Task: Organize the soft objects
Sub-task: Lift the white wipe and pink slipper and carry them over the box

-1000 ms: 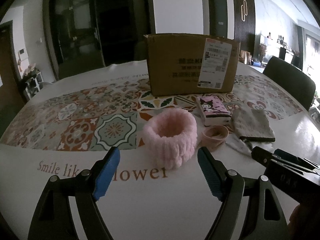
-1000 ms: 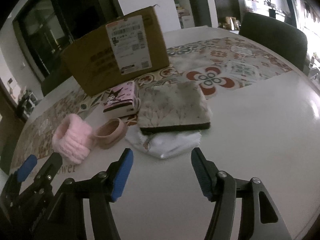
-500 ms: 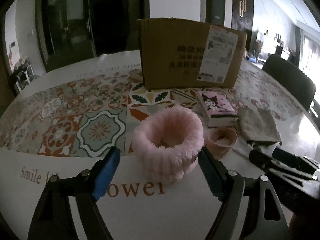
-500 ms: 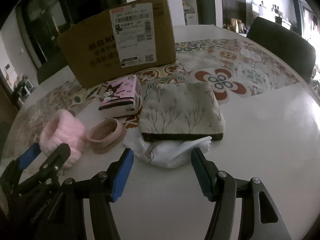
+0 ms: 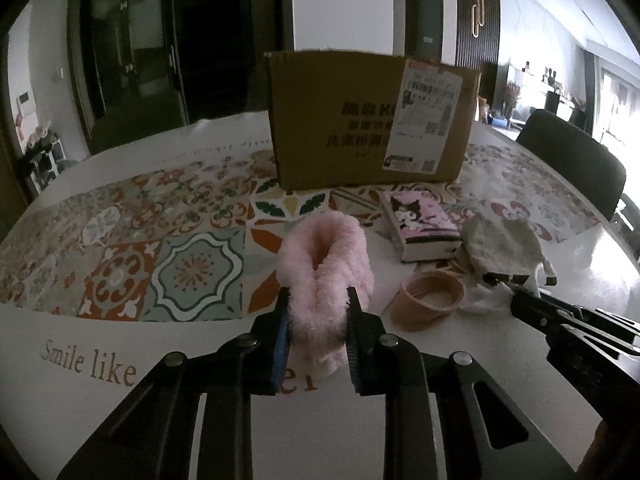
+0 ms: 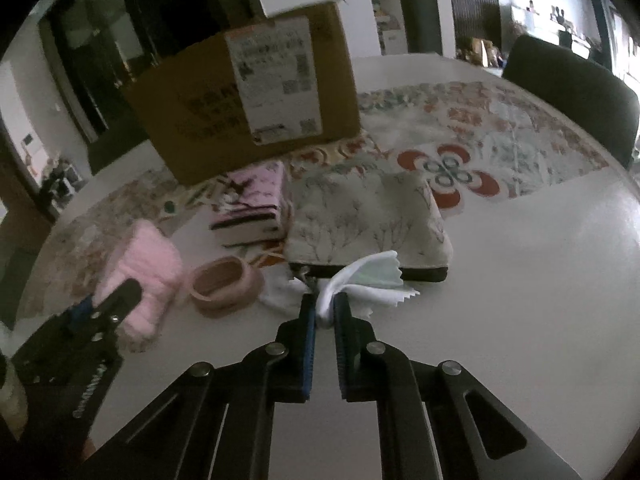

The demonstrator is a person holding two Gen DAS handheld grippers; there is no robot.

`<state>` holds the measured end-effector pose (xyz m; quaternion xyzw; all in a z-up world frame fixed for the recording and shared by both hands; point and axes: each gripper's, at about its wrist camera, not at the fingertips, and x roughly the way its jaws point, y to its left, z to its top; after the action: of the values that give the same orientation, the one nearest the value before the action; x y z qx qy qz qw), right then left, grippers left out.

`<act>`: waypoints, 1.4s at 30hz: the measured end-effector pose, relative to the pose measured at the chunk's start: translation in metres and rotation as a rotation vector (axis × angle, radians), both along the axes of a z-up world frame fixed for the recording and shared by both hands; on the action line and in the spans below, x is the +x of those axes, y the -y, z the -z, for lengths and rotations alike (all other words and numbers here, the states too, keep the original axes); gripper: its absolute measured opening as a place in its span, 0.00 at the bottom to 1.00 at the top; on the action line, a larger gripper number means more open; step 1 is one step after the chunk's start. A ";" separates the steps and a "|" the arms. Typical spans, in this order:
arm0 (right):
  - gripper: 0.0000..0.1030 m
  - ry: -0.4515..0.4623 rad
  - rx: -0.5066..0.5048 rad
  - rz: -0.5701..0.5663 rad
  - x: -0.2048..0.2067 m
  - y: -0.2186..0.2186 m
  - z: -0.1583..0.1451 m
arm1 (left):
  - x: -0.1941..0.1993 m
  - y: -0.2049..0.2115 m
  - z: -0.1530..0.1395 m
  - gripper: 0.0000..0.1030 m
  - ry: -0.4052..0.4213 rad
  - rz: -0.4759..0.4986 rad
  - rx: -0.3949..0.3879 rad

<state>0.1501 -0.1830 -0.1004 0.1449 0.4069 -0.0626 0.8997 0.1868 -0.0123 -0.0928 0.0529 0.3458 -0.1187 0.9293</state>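
Both grippers have closed since a second ago: left gripper (image 5: 316, 312) fingers clamp the headband (image 5: 326, 264), right gripper (image 6: 323, 312) fingers pinch the cloth (image 6: 360, 276). Everything sits on the worktop (image 6: 540, 280); nothing looks boxed (image 5: 372, 120) yet.

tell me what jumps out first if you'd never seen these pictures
The fluffy pink headband stands out most, squashed flat between the fingers of the left gripper near the table's front edge. Next, the right gripper pinches a white cloth that fans up in front of the floral pouch. Behind everything stands a cardboard box with a shipping label, on the patterned tablecloth.
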 end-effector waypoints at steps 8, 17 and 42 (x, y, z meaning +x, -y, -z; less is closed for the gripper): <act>0.10 0.119 -0.026 -0.039 -0.020 -0.010 -0.037 | -0.020 -0.004 -0.034 0.23 0.087 -0.019 -0.017; 0.10 0.198 -0.003 -0.049 -0.033 -0.005 -0.067 | -0.035 0.001 -0.069 0.23 0.154 -0.013 -0.023; 0.10 0.391 -0.042 -0.094 -0.030 0.006 -0.136 | -0.033 0.012 -0.127 0.23 0.264 -0.004 -0.044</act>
<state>0.1198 -0.1893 0.0360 0.1165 0.2293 0.0003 0.9664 0.1537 -0.0247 0.0341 0.0470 0.2181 -0.1163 0.9678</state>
